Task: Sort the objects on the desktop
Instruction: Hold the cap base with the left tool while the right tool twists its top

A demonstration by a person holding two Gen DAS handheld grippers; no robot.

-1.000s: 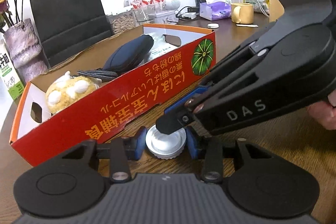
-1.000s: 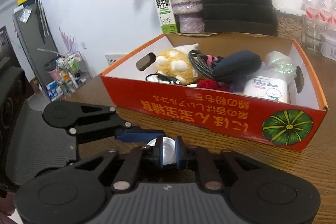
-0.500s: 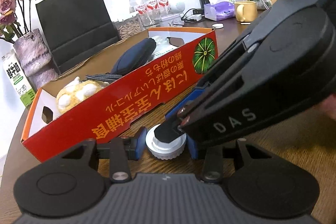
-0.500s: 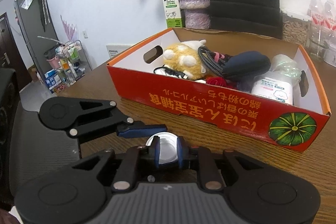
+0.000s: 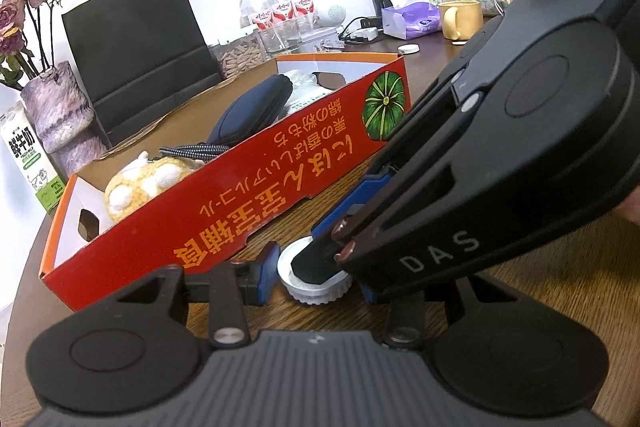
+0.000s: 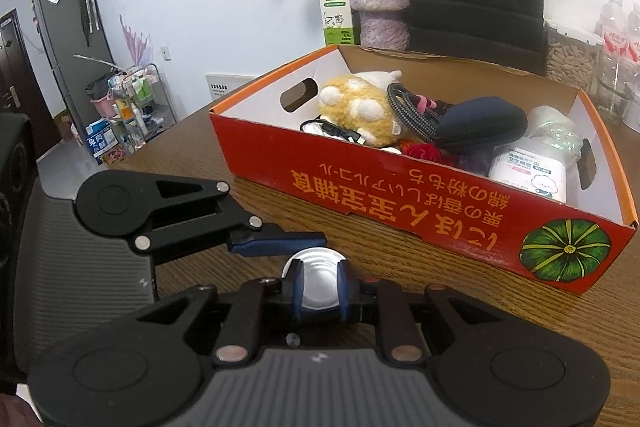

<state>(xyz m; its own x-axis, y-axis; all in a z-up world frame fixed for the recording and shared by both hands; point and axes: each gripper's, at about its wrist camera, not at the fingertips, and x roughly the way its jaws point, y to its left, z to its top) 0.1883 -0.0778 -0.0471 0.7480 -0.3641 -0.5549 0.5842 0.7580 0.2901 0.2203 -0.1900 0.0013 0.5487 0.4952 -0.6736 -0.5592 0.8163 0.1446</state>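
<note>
A small round white jar with a silvery top (image 5: 316, 287) (image 6: 320, 283) stands on the wooden table in front of the red cardboard box (image 5: 248, 203) (image 6: 400, 195). My right gripper (image 6: 320, 287) is shut on the jar, its blue pads against both sides. My left gripper (image 5: 316, 275) is open around the same jar, with a gap beside its left pad. In the left wrist view the right gripper's black body crosses over the jar. The box holds a yellow plush toy (image 6: 360, 111), a dark pouch (image 6: 480, 123), a braided cable and a wipes pack (image 6: 532, 171).
Behind the box stand a black paper bag (image 5: 136, 39), a purple vase with dried roses (image 5: 56, 115) and a milk carton (image 6: 334, 3). Farther right are water bottles (image 5: 280, 11), a tissue pack (image 5: 412, 21) and a yellow mug (image 5: 460, 19).
The left gripper's pads have spread away from the jar, mainly on the left side. The right gripper stays shut on the jar. Both cameras have risen slightly.
</note>
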